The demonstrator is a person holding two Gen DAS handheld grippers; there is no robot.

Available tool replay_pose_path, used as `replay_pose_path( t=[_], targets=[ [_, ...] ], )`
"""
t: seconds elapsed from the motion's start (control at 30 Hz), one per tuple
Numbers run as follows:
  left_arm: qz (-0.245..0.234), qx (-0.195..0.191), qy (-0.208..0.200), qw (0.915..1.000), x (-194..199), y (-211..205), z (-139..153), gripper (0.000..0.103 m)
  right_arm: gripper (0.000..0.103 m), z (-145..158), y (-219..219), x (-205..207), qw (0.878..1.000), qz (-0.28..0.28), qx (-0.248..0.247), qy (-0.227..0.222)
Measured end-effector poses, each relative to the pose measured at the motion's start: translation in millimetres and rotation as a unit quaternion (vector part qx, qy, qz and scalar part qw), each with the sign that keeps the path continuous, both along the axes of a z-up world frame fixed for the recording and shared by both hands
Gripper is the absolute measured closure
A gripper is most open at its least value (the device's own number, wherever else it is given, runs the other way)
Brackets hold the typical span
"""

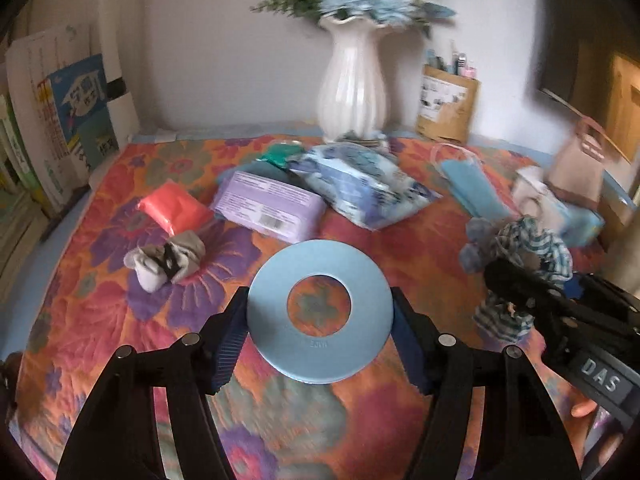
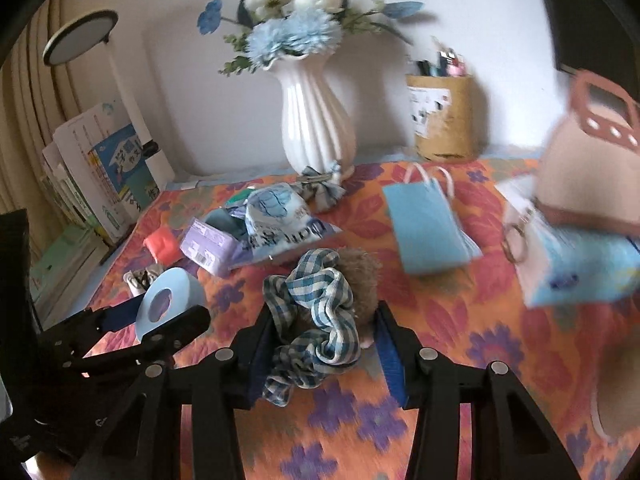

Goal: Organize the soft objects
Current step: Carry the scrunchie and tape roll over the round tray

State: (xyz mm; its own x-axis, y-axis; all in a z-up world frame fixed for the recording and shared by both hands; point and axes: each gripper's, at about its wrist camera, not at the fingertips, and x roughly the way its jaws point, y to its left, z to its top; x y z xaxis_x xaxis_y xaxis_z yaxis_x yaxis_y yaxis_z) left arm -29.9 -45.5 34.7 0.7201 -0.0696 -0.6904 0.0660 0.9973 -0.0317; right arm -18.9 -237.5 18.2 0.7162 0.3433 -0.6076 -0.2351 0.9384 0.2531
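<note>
My left gripper (image 1: 319,320) is shut on a light blue foam ring (image 1: 320,344) and holds it above the flowered cloth; the ring also shows in the right wrist view (image 2: 160,308). My right gripper (image 2: 324,344) is shut on a blue-and-white checked scrunchie (image 2: 316,320) with a brown fuzzy piece (image 2: 360,272) behind it; the scrunchie shows at the right of the left wrist view (image 1: 528,248). A rolled grey sock pair (image 1: 166,264), an orange soft pack (image 1: 174,208), a purple tissue pack (image 1: 268,204) and a blue patterned pack (image 1: 360,188) lie on the cloth.
A white vase (image 1: 352,88) with blue flowers stands at the back. A cardboard pen box (image 1: 448,108) is to its right, books (image 1: 60,120) at the left. A blue paper bag (image 2: 428,224), a tissue box (image 2: 576,268) and a pink basket (image 2: 592,168) sit at the right.
</note>
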Motion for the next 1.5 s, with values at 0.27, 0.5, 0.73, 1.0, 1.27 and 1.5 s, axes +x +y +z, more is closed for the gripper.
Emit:
replay_pose_path(
  t=[0.27,0.5,0.73,1.0,1.27,1.5],
  targets=[
    [-0.081,-0.003,0.013,0.9967,-36.0,-52.9,2.3,0.039,0.057,-6.9,-52.0,-57.9,0.998,-0.03,0.025,0.042],
    [-0.15,-0.024,0.026,0.9881,-67.1,-108.1,-2.3,0.039,0.057,-19.0,-121.6,-111.4,0.991,-0.077,0.072,0.087],
    [-0.241,-0.058,0.017,0.9686,-108.1,-167.8,14.1,0.039,0.057,-10.9,-189.8,-145.1,0.987,-0.102,0.088,0.091],
    [-0.343,-0.058,-0.014,0.9374,-143.7,-250.2,50.9,0.039,0.057,26.9,-247.4,-177.6,0.988,-0.14,0.014,0.066],
    [-0.365,-0.067,-0.021,0.9282,-126.1,-316.3,89.6,0.039,0.057,79.3,-305.7,-192.9,0.98,-0.198,-0.013,0.004],
    [-0.318,-0.056,-0.035,0.9458,-80.6,-373.8,110.6,0.039,0.057,109.7,-370.4,-151.7,0.965,-0.256,0.043,-0.03]
  ],
)
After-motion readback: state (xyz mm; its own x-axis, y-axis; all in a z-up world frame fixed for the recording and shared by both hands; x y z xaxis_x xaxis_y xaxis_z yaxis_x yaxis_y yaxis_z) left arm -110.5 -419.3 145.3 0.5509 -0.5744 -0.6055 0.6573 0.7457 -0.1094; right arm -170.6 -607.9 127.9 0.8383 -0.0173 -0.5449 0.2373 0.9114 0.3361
